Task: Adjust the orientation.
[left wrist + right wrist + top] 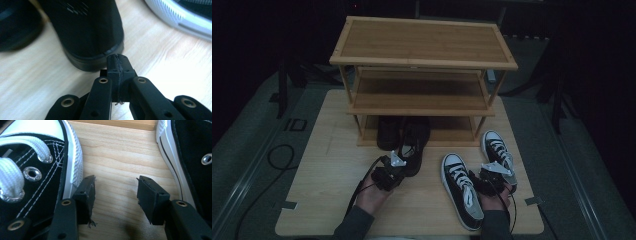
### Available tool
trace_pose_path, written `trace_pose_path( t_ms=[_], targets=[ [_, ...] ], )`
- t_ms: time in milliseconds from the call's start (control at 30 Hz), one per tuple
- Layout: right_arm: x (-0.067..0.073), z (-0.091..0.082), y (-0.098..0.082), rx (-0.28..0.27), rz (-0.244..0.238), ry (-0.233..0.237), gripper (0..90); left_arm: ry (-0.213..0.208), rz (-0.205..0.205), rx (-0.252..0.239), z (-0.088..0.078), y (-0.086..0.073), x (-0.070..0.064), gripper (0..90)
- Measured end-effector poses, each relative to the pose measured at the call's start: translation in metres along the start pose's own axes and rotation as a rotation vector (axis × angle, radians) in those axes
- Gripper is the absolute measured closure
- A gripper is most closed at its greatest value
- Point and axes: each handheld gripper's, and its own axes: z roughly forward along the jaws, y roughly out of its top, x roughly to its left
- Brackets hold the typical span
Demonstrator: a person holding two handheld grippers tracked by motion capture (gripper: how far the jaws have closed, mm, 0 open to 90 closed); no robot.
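The left hand-held gripper is closed on nothing, its tips at the heel of the black shoe, which lies on the surface against the shoe rack's bottom shelf. The step in hand appears to be pushing this shoe in. The right hand-held gripper rests open between two sneakers. Next move: a straight, level push toward the rack.

Wooden table, shelf rack, sneakers

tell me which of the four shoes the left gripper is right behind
The all-black shoe whose heel sticks out from the rack's bottom shelf. The shut left gripper sits at its heel; its darker twin lies further in, and both white-laced sneakers flank the right gripper.
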Motion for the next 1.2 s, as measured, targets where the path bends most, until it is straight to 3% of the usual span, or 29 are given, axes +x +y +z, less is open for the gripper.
trace_pose_path(
  t_ms=[33, 133, 167, 367, 867, 1133, 1167, 1200],
  targets=[
    [0.0, 0.0, 0.0, 0.0, 0.0, 0.0, 48.4, 0.01, 0.026, 0.027, 0.007, 0.0, -0.003, 89.8],
    [0.0, 0.0, 0.0, -0.001, 0.0, 0.0, 48.4, 0.016, 0.031, 0.042, 0.014, 0.001, -0.004, 89.9],
    [0.0, 0.0, 0.0, -0.001, -0.001, -0.001, 48.4, 0.05, 0.042, 0.068, 0.019, 0.004, -0.006, 89.9],
    [0.0, 0.0, 0.0, -0.001, 0.0, 0.0, 48.4, 0.064, 0.078, 0.096, 0.028, 0.007, -0.011, 90.0],
    [0.0, 0.0, 0.0, -0.001, 0.0, 0.0, 48.4, 0.085, 0.081, 0.062, 0.036, 0.036, -0.01, 90.0],
    [0.0, 0.0, 0.0, -0.001, -0.002, 0.0, 48.4, 0.072, 0.113, 0.067, 0.043, 0.047, -0.014, 90.0],
    [0.0, 0.0, 0.0, -0.001, -0.001, 0.0, 48.4, 0.099, 0.12, 0.065, 0.045, 0.05, -0.013, 90.0],
    [0.0, 0.0, 0.0, -0.001, -0.001, 0.0, 48.4, 0.099, 0.12, 0.065, 0.045, 0.05, -0.013, 90.0]
  ],
)
